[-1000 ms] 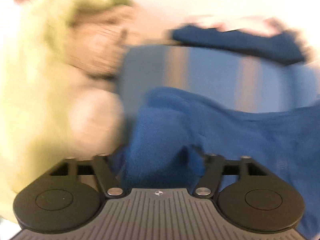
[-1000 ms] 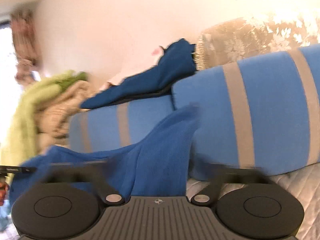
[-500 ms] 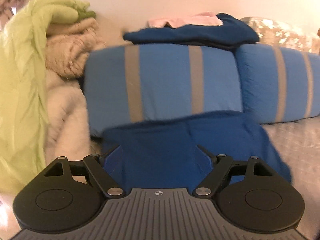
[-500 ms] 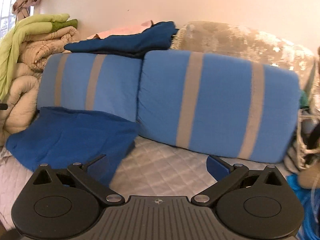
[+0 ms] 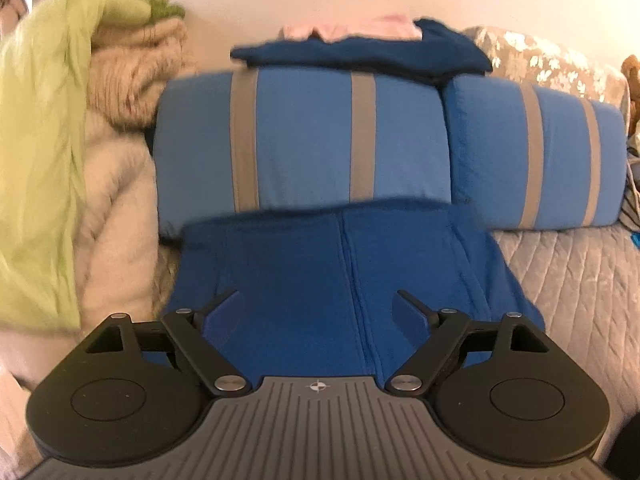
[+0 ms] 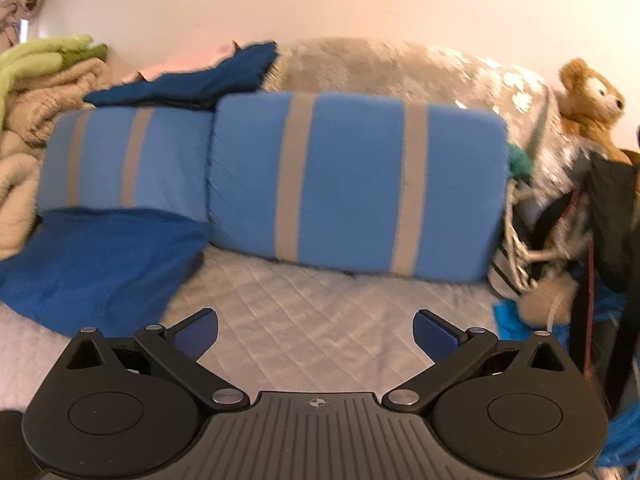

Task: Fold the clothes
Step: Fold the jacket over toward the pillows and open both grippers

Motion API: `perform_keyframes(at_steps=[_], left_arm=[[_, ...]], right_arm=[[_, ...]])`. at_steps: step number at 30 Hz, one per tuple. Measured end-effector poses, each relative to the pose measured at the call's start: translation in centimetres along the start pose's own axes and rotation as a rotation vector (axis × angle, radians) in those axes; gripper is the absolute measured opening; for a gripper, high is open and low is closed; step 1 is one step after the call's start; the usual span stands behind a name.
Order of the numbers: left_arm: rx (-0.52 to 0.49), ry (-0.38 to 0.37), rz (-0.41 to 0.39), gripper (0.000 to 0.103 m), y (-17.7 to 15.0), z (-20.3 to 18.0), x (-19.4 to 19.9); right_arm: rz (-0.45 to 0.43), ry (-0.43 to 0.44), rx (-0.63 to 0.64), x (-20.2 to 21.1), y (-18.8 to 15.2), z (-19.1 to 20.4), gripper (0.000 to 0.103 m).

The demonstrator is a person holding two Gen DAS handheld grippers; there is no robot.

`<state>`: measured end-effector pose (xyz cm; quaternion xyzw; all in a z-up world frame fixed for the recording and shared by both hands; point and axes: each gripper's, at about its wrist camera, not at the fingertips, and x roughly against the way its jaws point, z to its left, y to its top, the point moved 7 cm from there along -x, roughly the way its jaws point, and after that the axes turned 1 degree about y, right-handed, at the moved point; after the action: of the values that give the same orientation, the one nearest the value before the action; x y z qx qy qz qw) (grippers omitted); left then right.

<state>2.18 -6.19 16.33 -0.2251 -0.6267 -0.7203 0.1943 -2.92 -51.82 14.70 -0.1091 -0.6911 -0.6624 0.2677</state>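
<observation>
On quilted bed [image 6: 320,320]: one blue garment [image 5: 320,280].

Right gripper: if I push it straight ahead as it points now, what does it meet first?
Probably the quilted cover just ahead of the open right gripper, then the striped cushion behind; depth is uncertain. The blue garment lies off to the left.

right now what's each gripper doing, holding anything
left gripper: open, holding nothing, over the blue garment
right gripper: open, holding nothing, over the quilt
</observation>
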Motion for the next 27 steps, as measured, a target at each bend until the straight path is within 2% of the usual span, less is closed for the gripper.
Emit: perform_keyframes(at_steps=[7,19,23,25,27], left_arm=[[0.044,0.002,0.141,0.083,-7.0,0.0,-3.7],[0.025,0.034,0.280,0.083,-15.1,0.5,-6.4],[0.041,0.045,0.324,0.083,-17.3,0.9,-7.0],[0.070,0.039,0.318,0.086,-18.1,1.2,-7.1],[0.110,0.030,0.290,0.096,-18.7,1.6,-7.0]], right_arm=[[0.105,-0.080,-0.043,-1.5,-7.0,-3.3,0.103],[0.246,-0.158,-0.085,-3.8,-16.8,-6.3,0.103],[0.277,-0.175,-0.101,-4.4,-18.8,-6.6,0.103],[0.297,-0.179,-0.106,-4.8,-19.7,-6.6,0.103],[0.288,-0.177,-0.122,-4.9,-20.3,-6.6,0.103]])
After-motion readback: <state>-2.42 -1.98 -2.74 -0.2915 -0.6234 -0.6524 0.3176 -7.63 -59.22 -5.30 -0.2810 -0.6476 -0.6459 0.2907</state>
